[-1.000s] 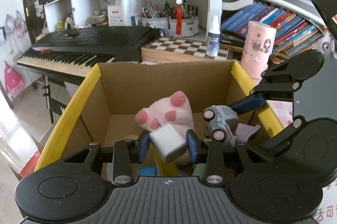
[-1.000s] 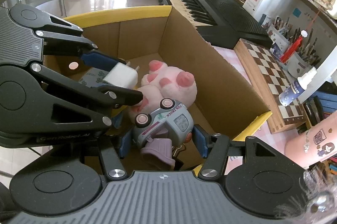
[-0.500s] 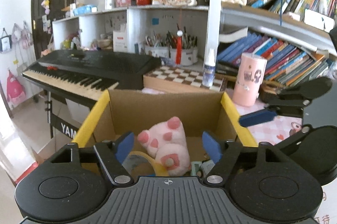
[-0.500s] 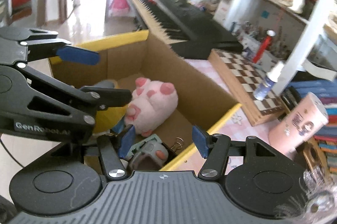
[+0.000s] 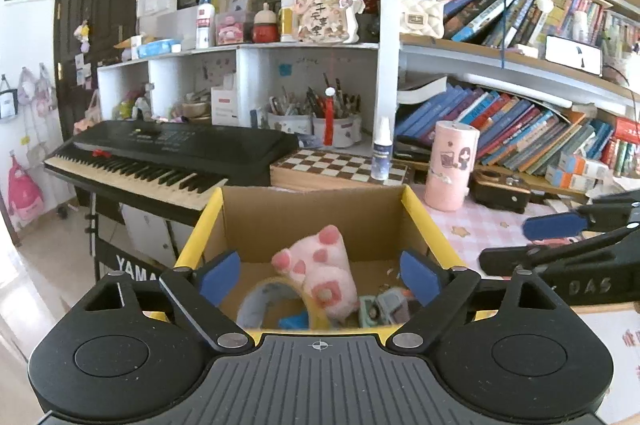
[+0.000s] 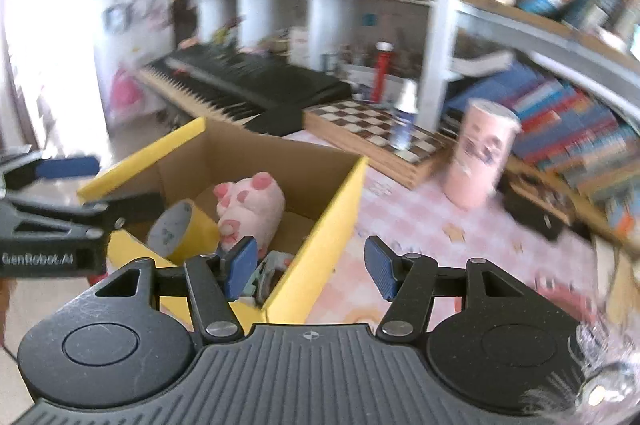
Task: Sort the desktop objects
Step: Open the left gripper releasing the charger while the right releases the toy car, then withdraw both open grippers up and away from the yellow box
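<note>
A cardboard box with yellow flaps (image 5: 312, 213) (image 6: 320, 237) stands at the desk's edge. Inside lie a pink plush toy (image 5: 320, 273) (image 6: 248, 205), a yellow tape roll (image 5: 276, 293) (image 6: 180, 229) and a small toy car (image 5: 388, 305) (image 6: 272, 265). My left gripper (image 5: 320, 277) is open and empty, held above the box's near side. My right gripper (image 6: 308, 265) is open and empty, above the box's right flap. The right gripper also shows at the right edge of the left wrist view (image 5: 560, 229), and the left gripper shows at the left of the right wrist view (image 6: 68, 165).
A black keyboard (image 5: 160, 153) stands behind the box to the left. A chessboard (image 5: 336, 165) with a spray bottle (image 5: 382, 153) and a pink canister (image 5: 450, 165) stand on the pink checked desk (image 6: 440, 237). Shelves of books (image 5: 520, 137) fill the right.
Both grippers opened, letting go of the white block and the toy car into the box, then rose and pulled back. The right gripper swung to the right.
</note>
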Available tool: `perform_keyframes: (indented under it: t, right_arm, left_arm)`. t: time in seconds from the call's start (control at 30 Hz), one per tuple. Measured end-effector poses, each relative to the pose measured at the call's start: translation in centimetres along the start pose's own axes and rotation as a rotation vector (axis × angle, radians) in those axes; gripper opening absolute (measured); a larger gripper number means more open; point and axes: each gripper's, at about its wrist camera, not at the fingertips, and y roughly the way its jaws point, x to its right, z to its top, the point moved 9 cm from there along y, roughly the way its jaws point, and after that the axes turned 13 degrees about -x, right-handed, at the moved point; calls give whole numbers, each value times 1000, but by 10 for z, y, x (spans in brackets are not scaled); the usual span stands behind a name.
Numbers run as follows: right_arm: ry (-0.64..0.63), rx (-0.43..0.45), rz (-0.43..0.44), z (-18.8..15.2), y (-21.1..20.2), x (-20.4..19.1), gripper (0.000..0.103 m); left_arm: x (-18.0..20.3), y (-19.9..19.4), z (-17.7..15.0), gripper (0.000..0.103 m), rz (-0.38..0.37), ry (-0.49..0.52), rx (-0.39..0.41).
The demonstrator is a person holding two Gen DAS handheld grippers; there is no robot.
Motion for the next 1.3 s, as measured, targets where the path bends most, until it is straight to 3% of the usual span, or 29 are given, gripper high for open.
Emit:
perform_keyframes:
  t: [0.3, 0.7, 1.3]
  right_arm:
    - [205, 28, -101, -52, -36, -2, 57]
    - [356, 43, -221, -117, -69, -22, 57]
    - [413, 13, -322, -175, -96, -38, 58]
  left_arm:
    - [-3, -27, -31, 96, -16, 12, -12]
    - [-2, -55, -70, 96, 5, 47, -28]
    - [3, -73, -107, 97, 13, 85, -52]
